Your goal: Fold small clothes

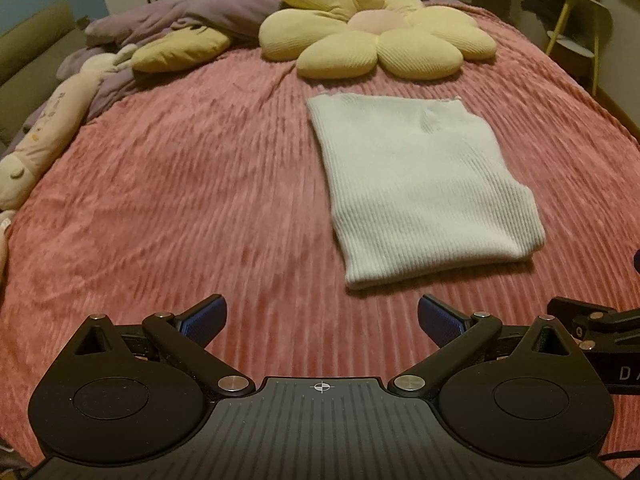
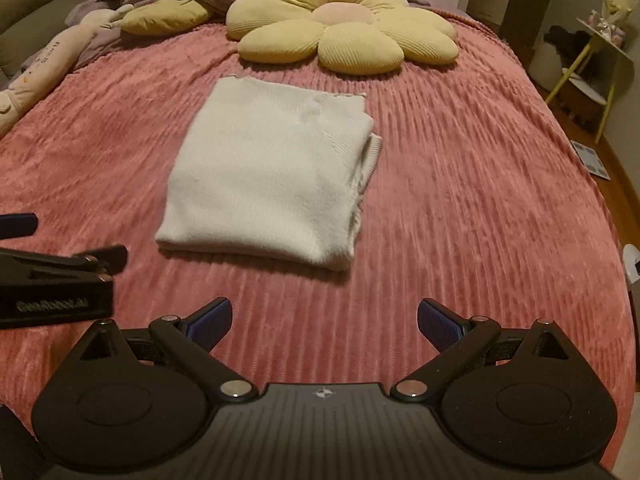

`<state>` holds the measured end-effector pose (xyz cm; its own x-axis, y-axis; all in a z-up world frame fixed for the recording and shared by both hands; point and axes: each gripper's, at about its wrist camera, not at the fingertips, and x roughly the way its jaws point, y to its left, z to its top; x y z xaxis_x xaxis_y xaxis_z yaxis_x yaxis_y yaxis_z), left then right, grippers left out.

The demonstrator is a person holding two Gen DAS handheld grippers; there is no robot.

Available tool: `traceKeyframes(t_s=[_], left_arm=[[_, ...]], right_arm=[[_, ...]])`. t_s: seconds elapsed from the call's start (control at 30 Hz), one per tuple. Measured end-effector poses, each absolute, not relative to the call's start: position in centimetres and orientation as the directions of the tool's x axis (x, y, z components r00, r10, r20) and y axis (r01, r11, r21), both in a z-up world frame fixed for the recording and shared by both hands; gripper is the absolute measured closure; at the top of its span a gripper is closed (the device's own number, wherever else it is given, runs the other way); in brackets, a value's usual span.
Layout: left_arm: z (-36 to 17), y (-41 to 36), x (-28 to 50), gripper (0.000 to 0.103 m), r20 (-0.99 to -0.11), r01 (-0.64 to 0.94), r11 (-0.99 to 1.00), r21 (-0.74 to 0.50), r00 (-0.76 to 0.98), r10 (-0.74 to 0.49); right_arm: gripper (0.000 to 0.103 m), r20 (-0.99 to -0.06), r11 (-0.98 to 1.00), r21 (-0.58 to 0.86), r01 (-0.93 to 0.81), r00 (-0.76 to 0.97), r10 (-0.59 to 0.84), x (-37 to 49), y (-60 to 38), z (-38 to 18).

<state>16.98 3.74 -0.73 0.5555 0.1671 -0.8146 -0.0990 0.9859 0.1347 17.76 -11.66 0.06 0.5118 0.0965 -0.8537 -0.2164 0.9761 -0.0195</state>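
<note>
Nearest the left wrist camera, the left gripper [image 1: 322,322] stands with its blue-padded fingers [image 1: 204,322] spread wide, nothing between them, over the pink bedspread [image 1: 180,200]. The right gripper [image 2: 324,322] is likewise wide and empty in its own view.

The knit [image 1: 420,184], a white ribbed garment, lies folded in a rough rectangle on the bedspread, ahead of both grippers and apart from them. It sits to the right in the left view and to the left in the right view [image 2: 264,176], so it lies between the two lines of sight.

The right view shows the knit's right edge, where the stacked layers and a ribbed hem [image 2: 370,160] peek out; in the left view that side reads only as a rounded fold. The right view also catches the left gripper's body at its left edge, and the left view catches part of the right gripper [image 1: 592,320] at its right edge.

Beyond the knit rests a yellow flower cushion [image 1: 376,36], near but not touching it. A long plush toy [image 1: 52,128] lies along the bed's left side, and a yellow side table [image 2: 600,68] stands at the right.
</note>
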Motion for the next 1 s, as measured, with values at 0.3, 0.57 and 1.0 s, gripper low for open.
traceKeyframes(t_s=[0.3, 0.57, 1.0], left_arm=[[-1.04, 4.04, 16.98, 0.0, -0.834, -0.112, 0.987, 0.116, 0.529, 0.158], [-1.13, 3.55, 17.1, 0.0, -0.836, -0.096, 0.987, 0.128, 0.524, 0.16], [-0.83, 3.37, 16.96, 0.0, -0.832, -0.092, 0.987, 0.132, 0.531, 0.161]], right_arm=[[0.004, -0.862, 0.981, -0.003, -0.196, 0.498, 0.097, 17.68, -11.74, -0.08], [0.004, -0.862, 0.984, 0.01, -0.179, 0.497, 0.099, 17.64, -12.0, -0.04], [0.004, -0.859, 0.986, 0.03, -0.162, 0.5, 0.108, 17.48, -12.34, 0.33]])
